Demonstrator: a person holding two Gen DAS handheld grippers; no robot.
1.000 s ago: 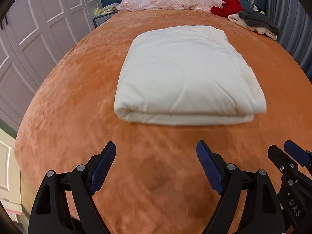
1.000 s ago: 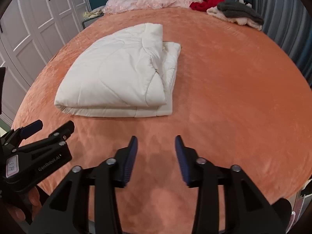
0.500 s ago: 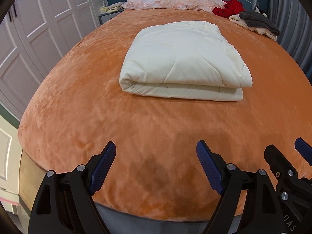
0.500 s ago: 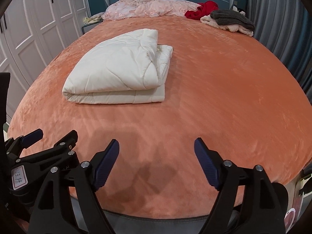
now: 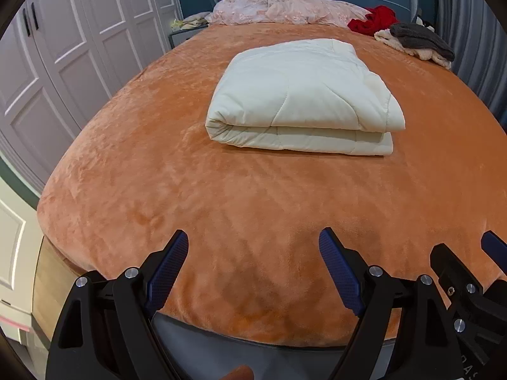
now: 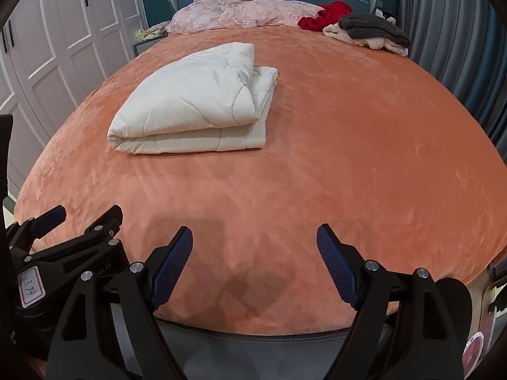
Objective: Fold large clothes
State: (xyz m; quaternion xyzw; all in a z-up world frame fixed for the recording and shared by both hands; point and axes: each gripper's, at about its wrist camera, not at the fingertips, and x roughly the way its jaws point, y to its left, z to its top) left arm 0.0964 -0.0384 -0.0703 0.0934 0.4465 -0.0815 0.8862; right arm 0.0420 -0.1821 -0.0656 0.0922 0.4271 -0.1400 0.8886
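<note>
A cream quilted comforter [image 5: 301, 95] lies folded into a thick rectangle on the orange bed cover [image 5: 221, 196]. It also shows in the right wrist view [image 6: 196, 101], left of centre. My left gripper [image 5: 253, 272] is open and empty, held back over the foot edge of the bed, well short of the comforter. My right gripper [image 6: 255, 266] is open and empty, likewise at the foot edge. The right gripper shows at the lower right of the left wrist view [image 5: 469, 272], and the left gripper at the lower left of the right wrist view [image 6: 76, 224].
A pink crumpled blanket [image 5: 285, 8], a red garment [image 5: 374, 20] and a grey and beige pile of clothes [image 5: 418, 42] lie at the head of the bed. White wardrobe doors [image 5: 63, 47] line the left side. Grey curtains [image 6: 450, 47] hang on the right.
Both grippers have pulled back from the comforter toward the foot of the bed. The right gripper's jaws have opened wider. The folded comforter has stayed in place.
</note>
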